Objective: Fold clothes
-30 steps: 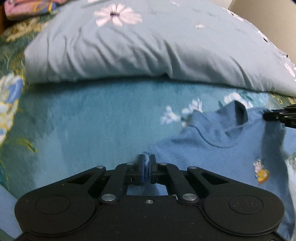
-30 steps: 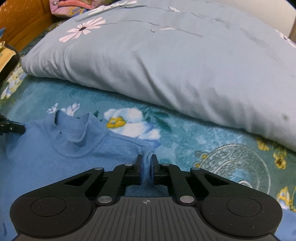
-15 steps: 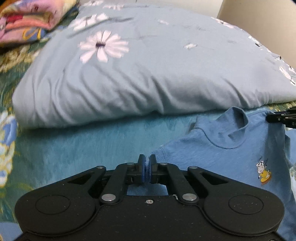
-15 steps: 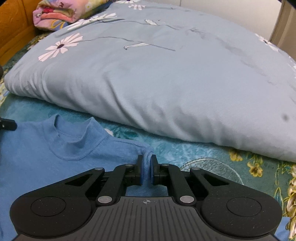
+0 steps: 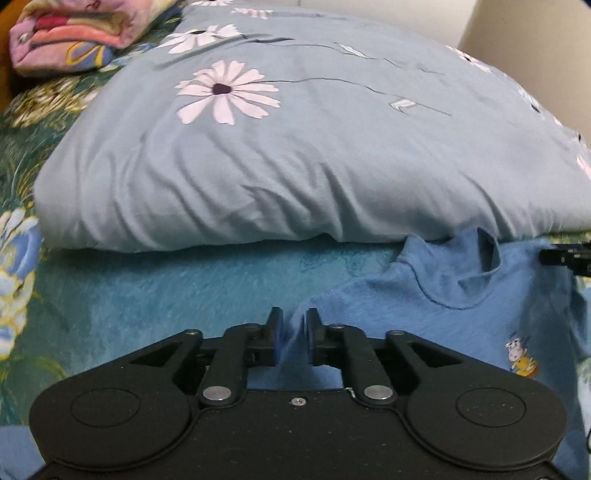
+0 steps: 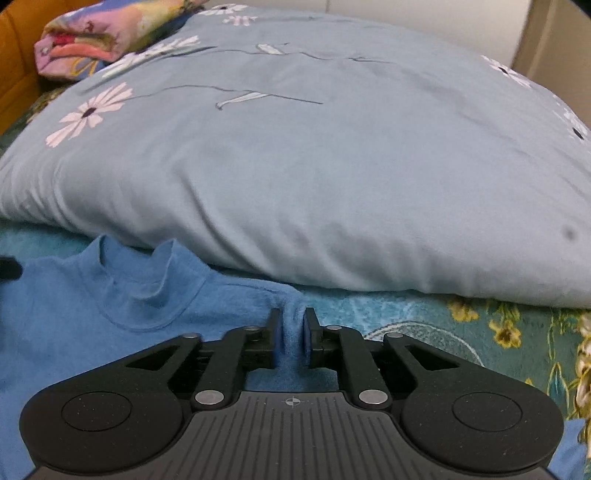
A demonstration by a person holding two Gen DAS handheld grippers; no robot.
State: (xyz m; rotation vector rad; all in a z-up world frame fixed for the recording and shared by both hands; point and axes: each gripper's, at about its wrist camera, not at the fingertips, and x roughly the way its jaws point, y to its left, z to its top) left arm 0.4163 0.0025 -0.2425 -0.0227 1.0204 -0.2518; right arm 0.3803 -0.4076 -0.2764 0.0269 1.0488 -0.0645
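Observation:
A small blue shirt (image 5: 436,317) with a stand-up collar and a little cartoon print lies on the teal floral bedspread (image 5: 155,295), its collar touching the pillow. My left gripper (image 5: 293,330) sits at the shirt's left shoulder, its jaws a little apart with a fold of cloth loose between them. My right gripper (image 6: 291,330) sits at the right shoulder of the shirt (image 6: 92,314), its jaws likewise a little apart around a ridge of cloth. The right gripper's tip (image 5: 565,256) shows at the left view's right edge.
A large grey-blue pillow (image 5: 295,147) with daisy print lies just beyond the shirt; it also fills the right wrist view (image 6: 314,166). A folded pink patterned blanket (image 5: 81,33) lies at the far left. An orange headboard (image 6: 14,74) stands at the left.
Both grippers carried the shirt's shoulders forward until the collar reached the pillow. Both pairs of jaws, shut on the cloth before, have now parted slightly.

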